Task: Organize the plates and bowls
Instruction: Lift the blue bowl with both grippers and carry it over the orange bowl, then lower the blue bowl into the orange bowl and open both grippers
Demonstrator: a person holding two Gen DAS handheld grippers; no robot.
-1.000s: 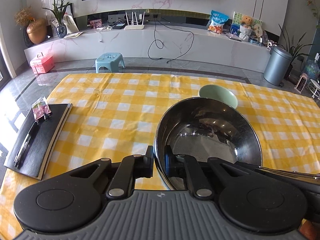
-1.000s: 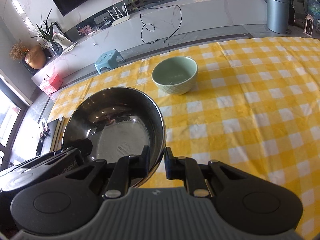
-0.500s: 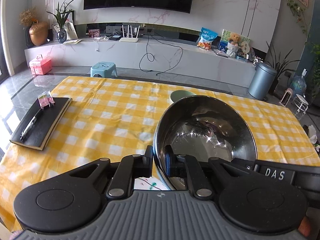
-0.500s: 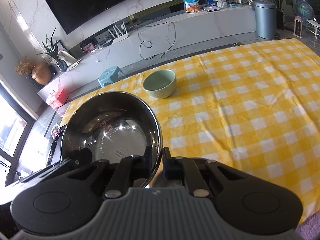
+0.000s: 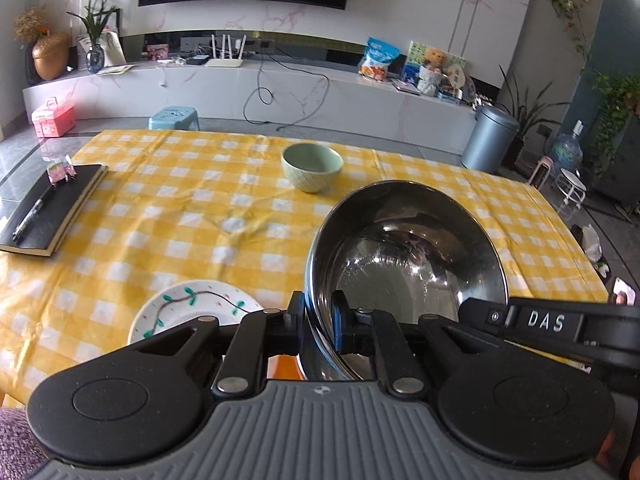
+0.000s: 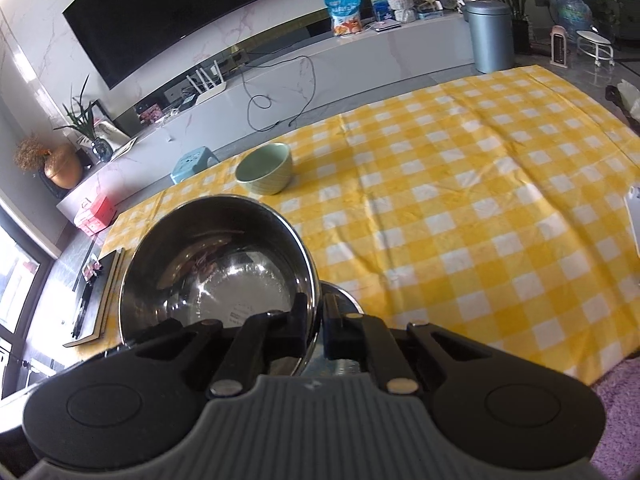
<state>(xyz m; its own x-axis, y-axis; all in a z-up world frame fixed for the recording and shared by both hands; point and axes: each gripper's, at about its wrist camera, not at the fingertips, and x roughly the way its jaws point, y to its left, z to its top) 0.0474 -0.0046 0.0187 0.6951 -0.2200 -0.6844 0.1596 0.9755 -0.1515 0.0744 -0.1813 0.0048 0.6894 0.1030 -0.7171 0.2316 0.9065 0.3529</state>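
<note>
A large steel bowl point(image 5: 404, 264) is held up above the near edge of the table by both grippers. My left gripper point(image 5: 318, 316) is shut on its left rim. My right gripper point(image 6: 316, 312) is shut on its right rim; the steel bowl shows there too point(image 6: 216, 268). A white plate with a leaf pattern point(image 5: 192, 312) lies on the table under my left gripper. A green bowl point(image 5: 312, 167) stands upright farther back near the table's middle, also in the right wrist view point(image 6: 264, 173). Another steel rim point(image 6: 340, 294) shows just beneath the held bowl.
The table has a yellow checked cloth point(image 5: 168, 208). A black notebook with a pen point(image 5: 48, 210) lies at the left edge. A white object point(image 6: 634, 216) sits at the right edge. Beyond the table are a TV bench, a blue stool and a grey bin.
Both grippers have lifted the steel bowl and drawn it back toward the near edge. The green bowl now looks farther away, and the white plate has come into view.
</note>
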